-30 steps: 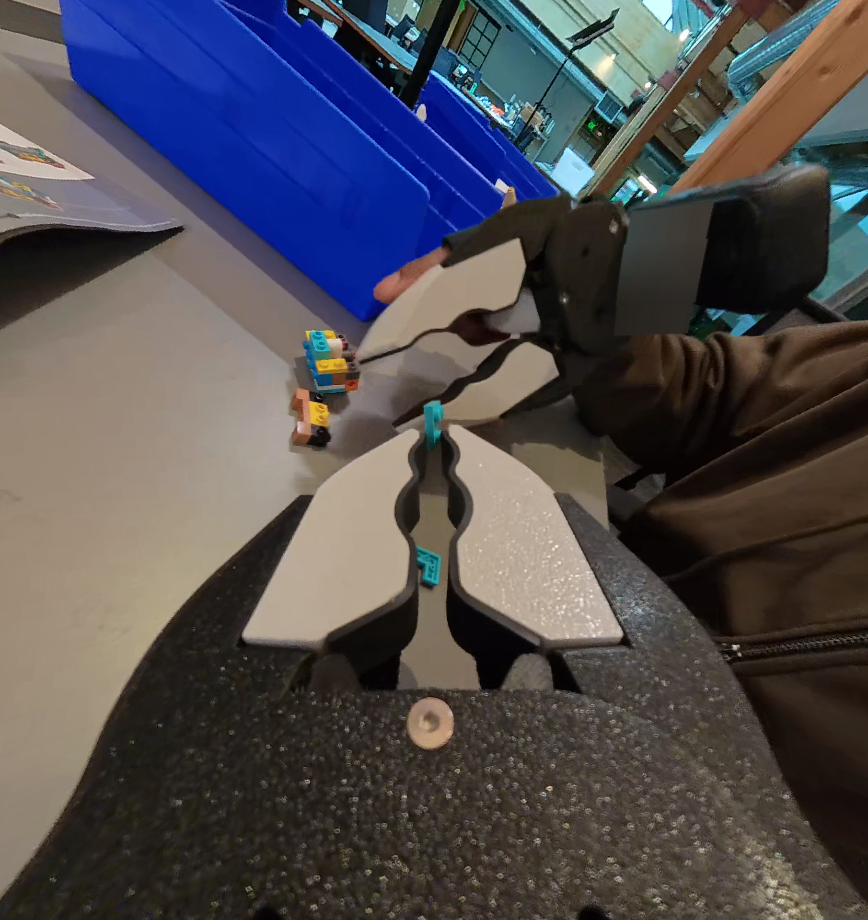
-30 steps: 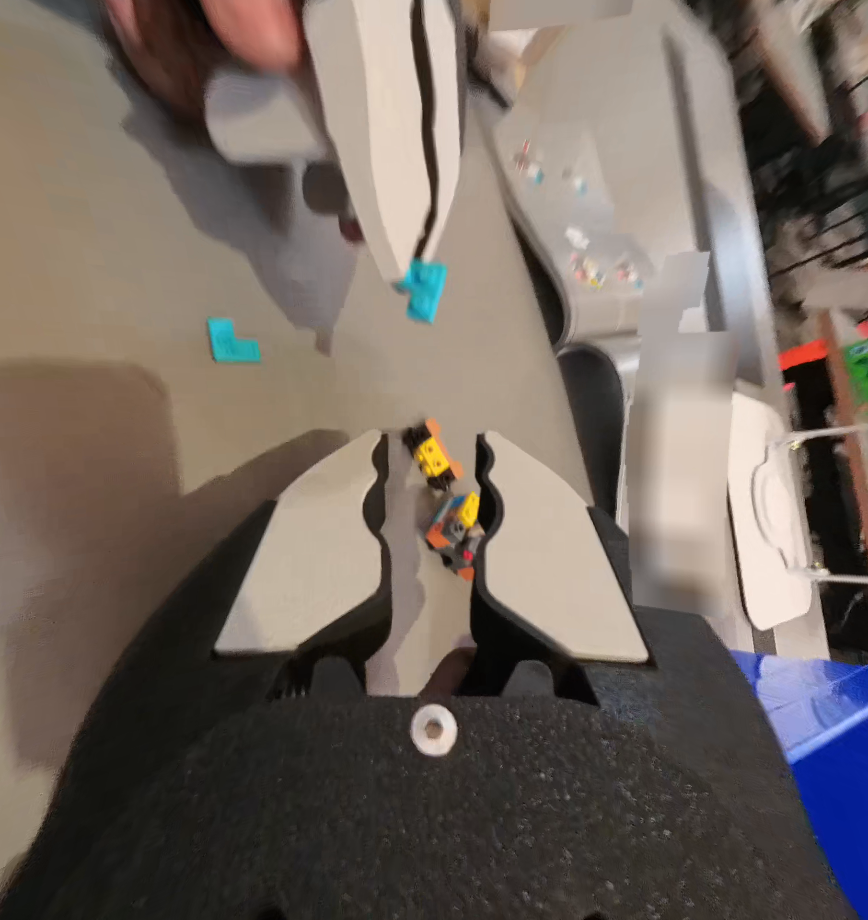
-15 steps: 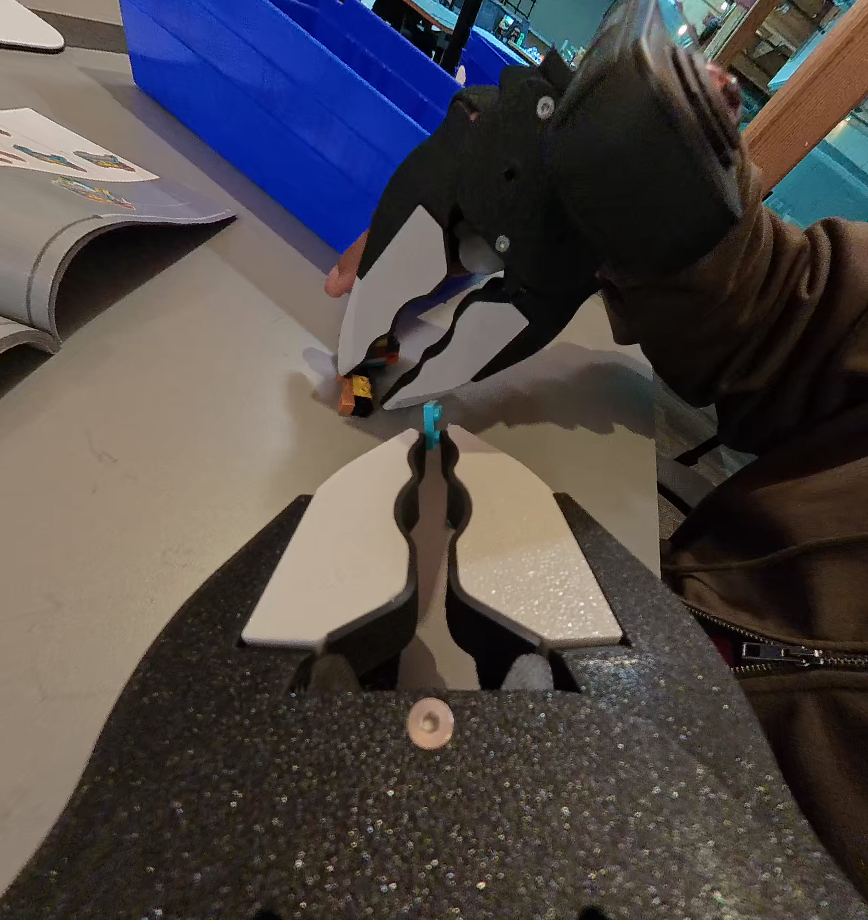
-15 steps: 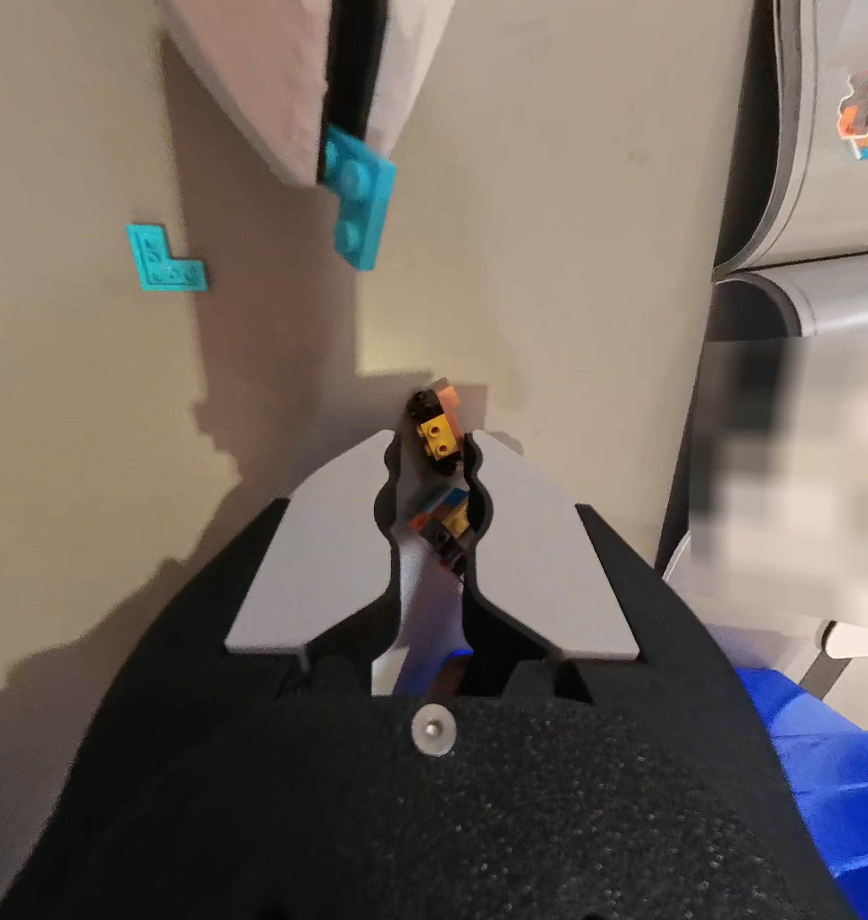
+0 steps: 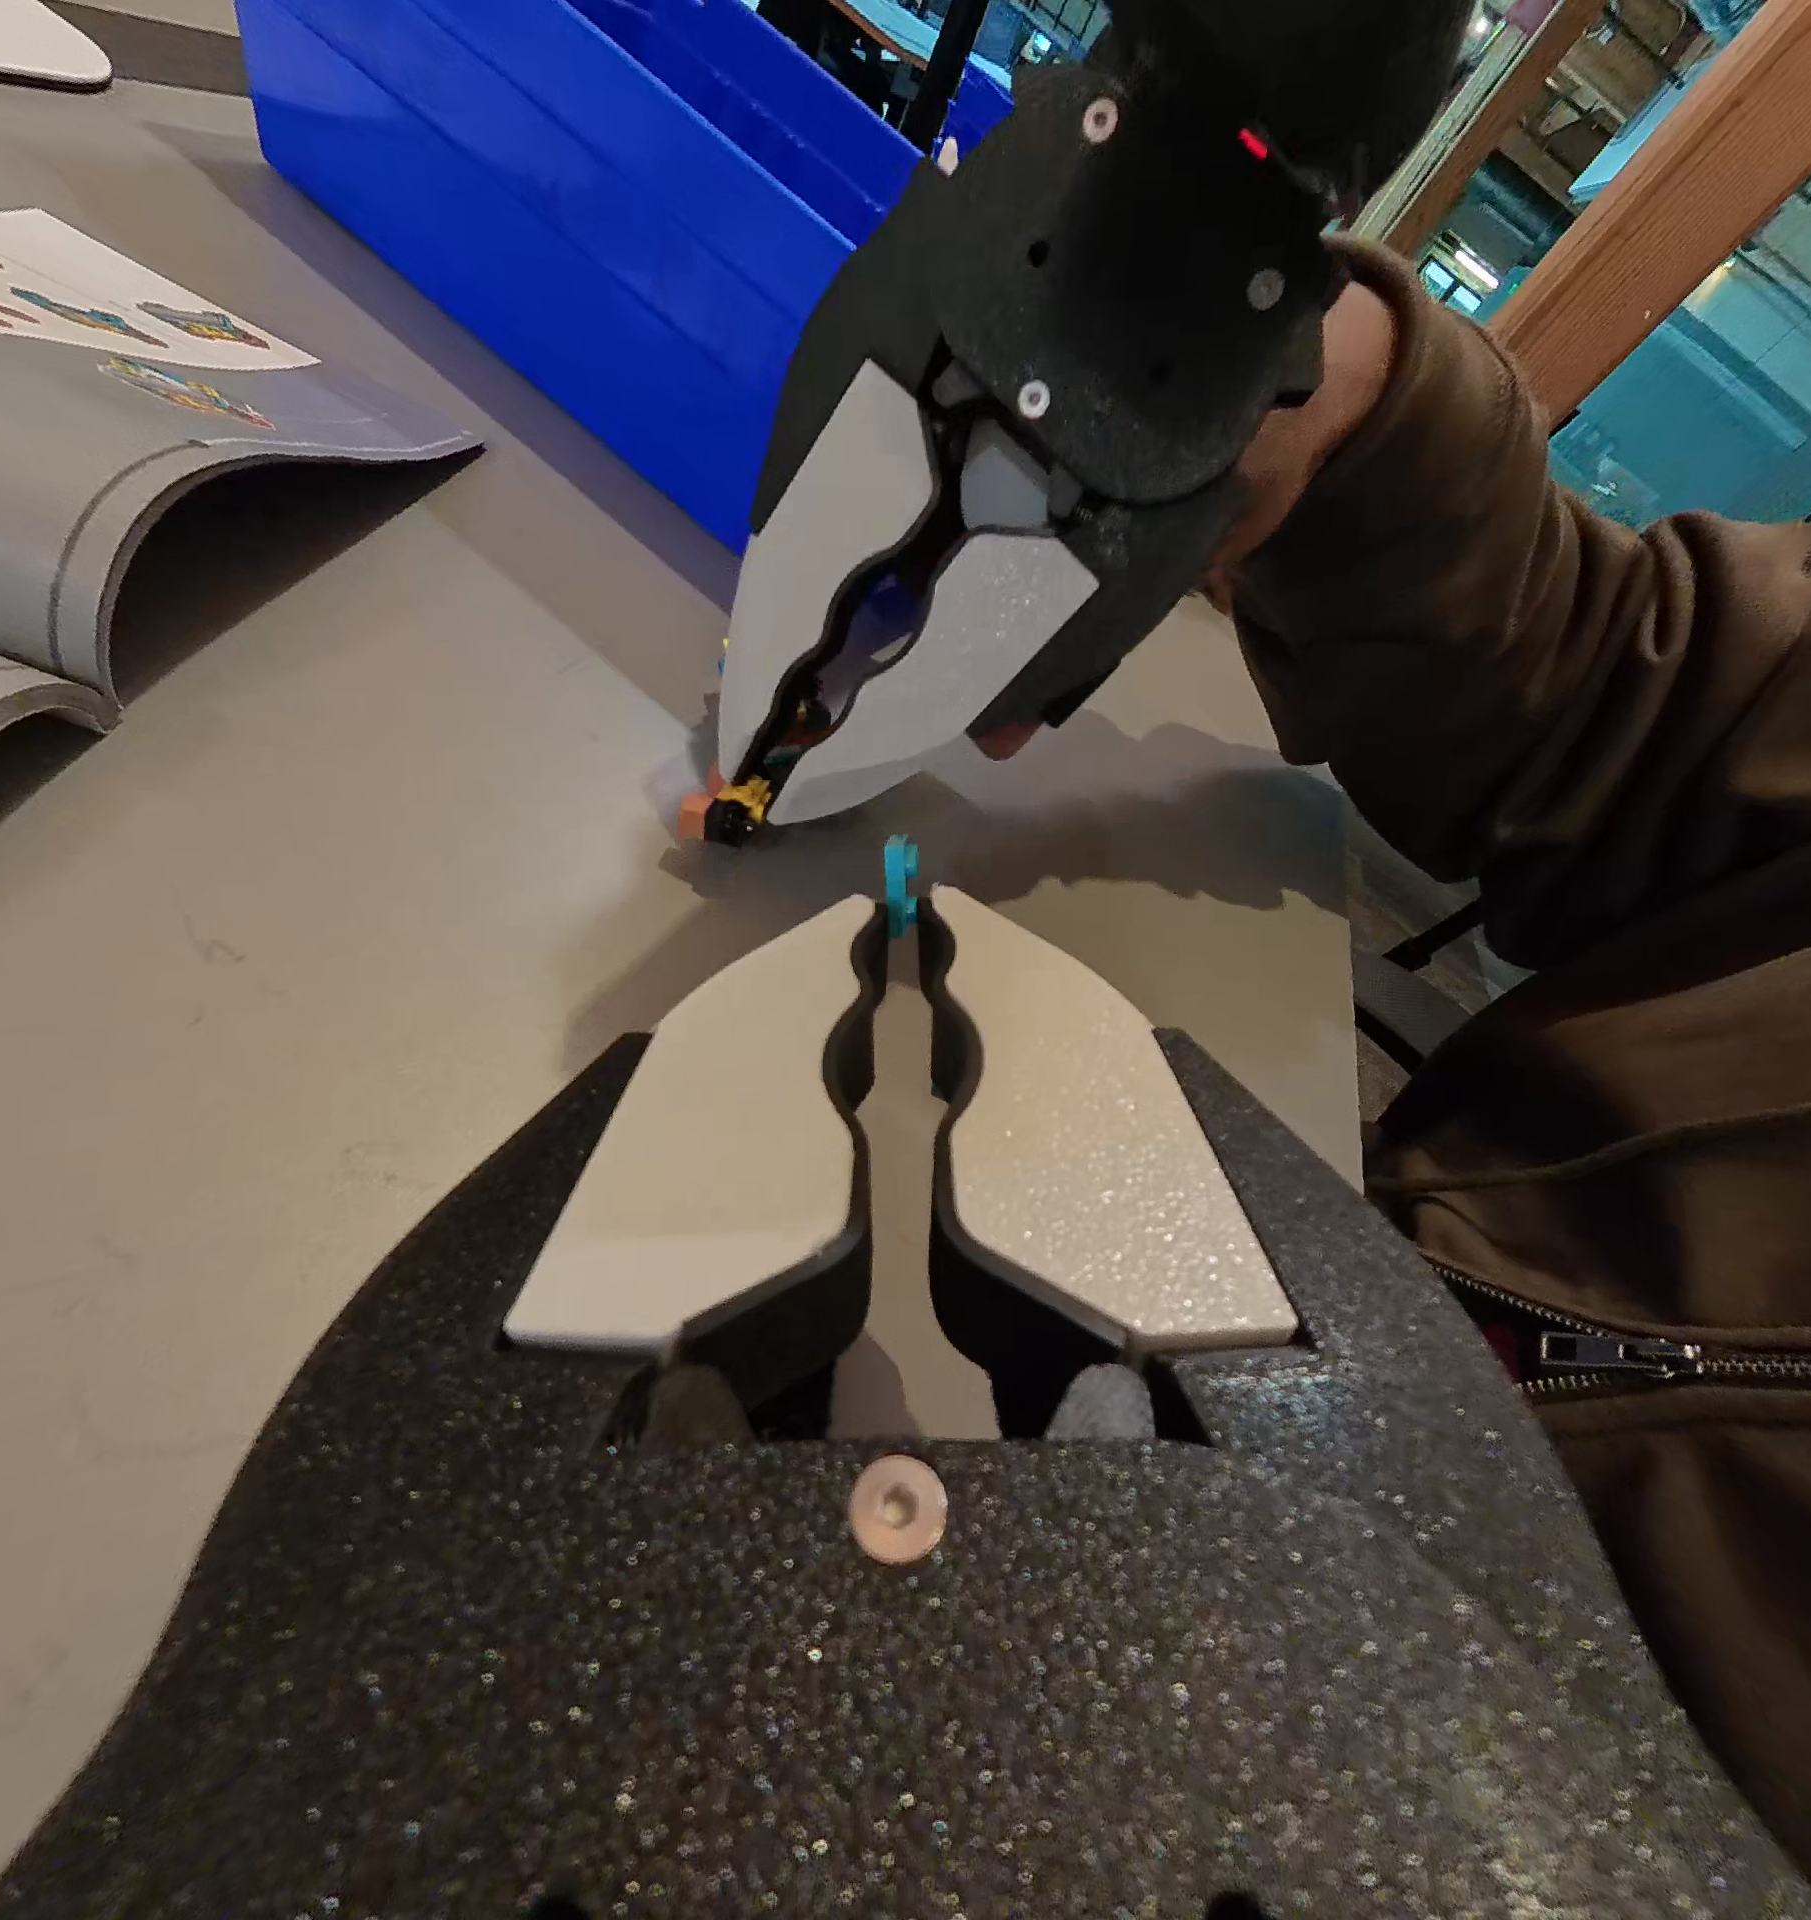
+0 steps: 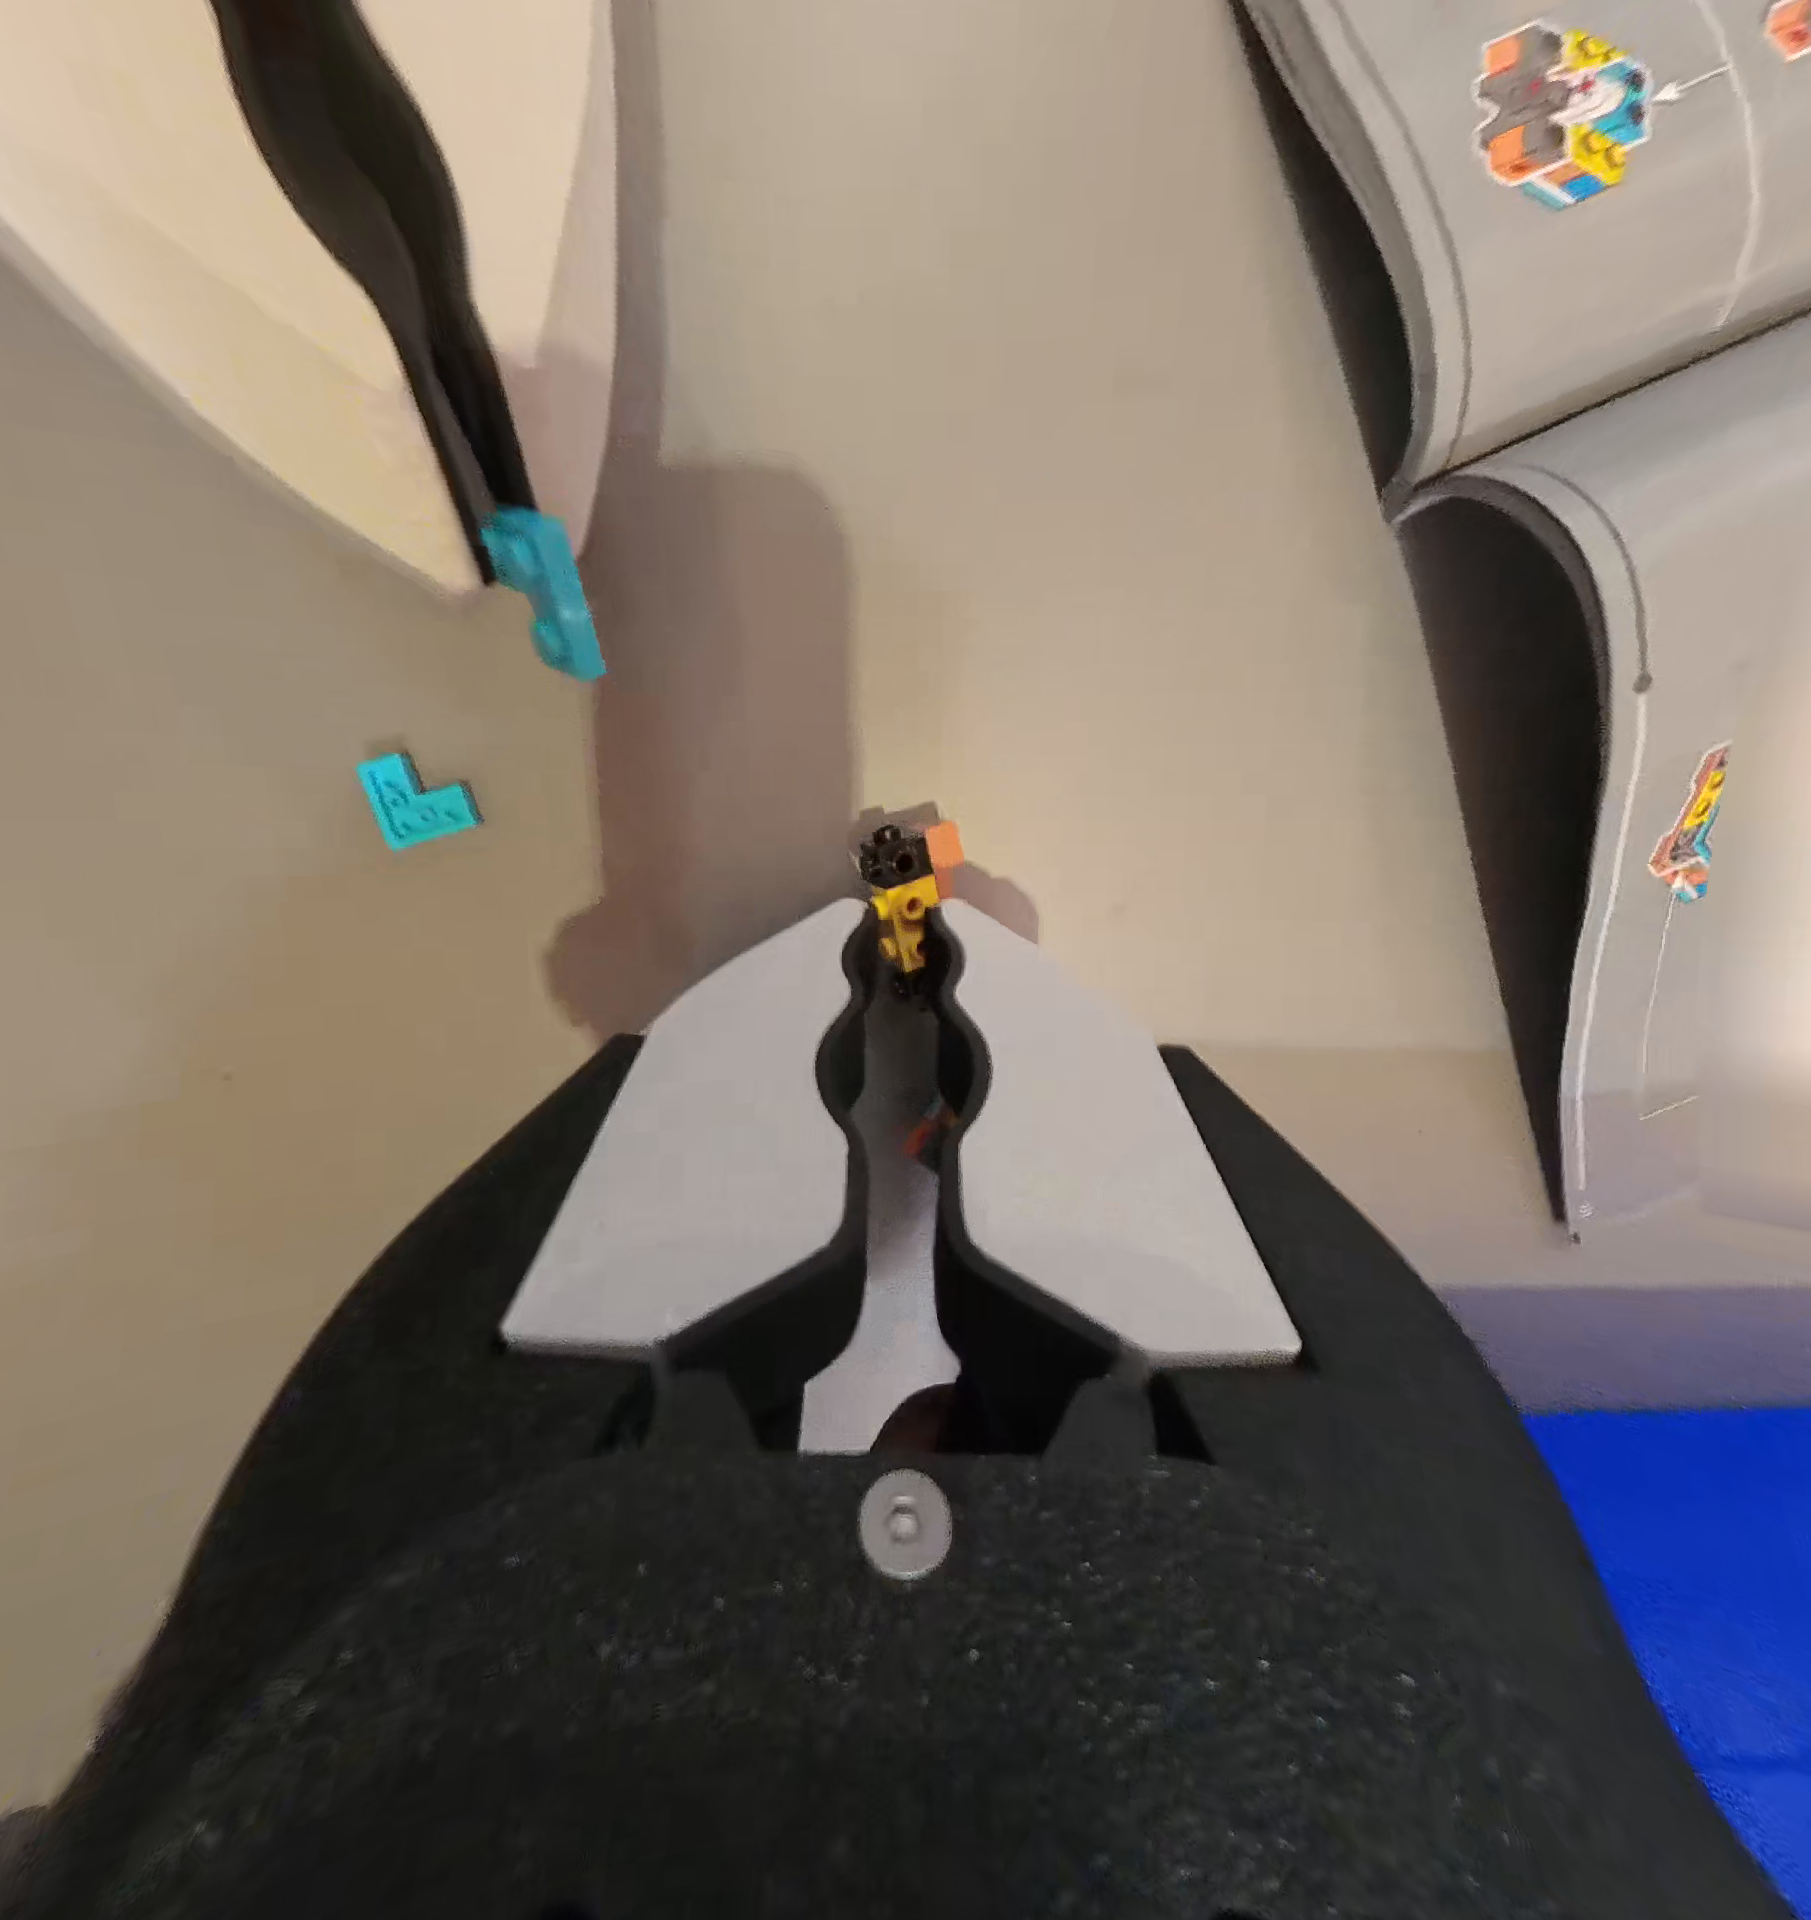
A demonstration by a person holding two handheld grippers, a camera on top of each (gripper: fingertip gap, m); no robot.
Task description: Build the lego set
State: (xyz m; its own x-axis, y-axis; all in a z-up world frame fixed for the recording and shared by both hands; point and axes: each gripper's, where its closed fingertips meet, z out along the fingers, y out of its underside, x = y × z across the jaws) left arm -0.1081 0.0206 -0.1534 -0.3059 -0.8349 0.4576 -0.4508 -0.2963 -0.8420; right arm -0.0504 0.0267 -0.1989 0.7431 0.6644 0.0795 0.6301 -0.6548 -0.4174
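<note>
The left gripper (image 5: pixel 899 902) is closed on a small teal plate (image 5: pixel 899 881), pinched upright between its fingertips and held above the grey table (image 5: pixel 257 1039). Just beyond it, the right gripper (image 5: pixel 750 805) points steeply down at the table, its fingers clamped around a small brick assembly (image 5: pixel 726 816) of yellow, black and orange pieces whose front end pokes out past the tips and rests on or just above the surface. In the right wrist view the same assembly (image 6: pixel 906 894) sits between the narrow fingertips, with another bit of brick visible deeper in the gap, though too dark to make out. A second teal piece, an L-shaped plate (image 6: pixel 418 798), lies flat on the table to the side, apart from both grippers. A brown sleeve (image 5: pixel 1503 623) behind the right gripper blocks the far right of the table. Further off, an open instruction booklet (image 5: pixel 101 416) lies with its pages curled up, and behind it stands a row of blue bins (image 5: pixel 568 229) along the table's far edge.
</note>
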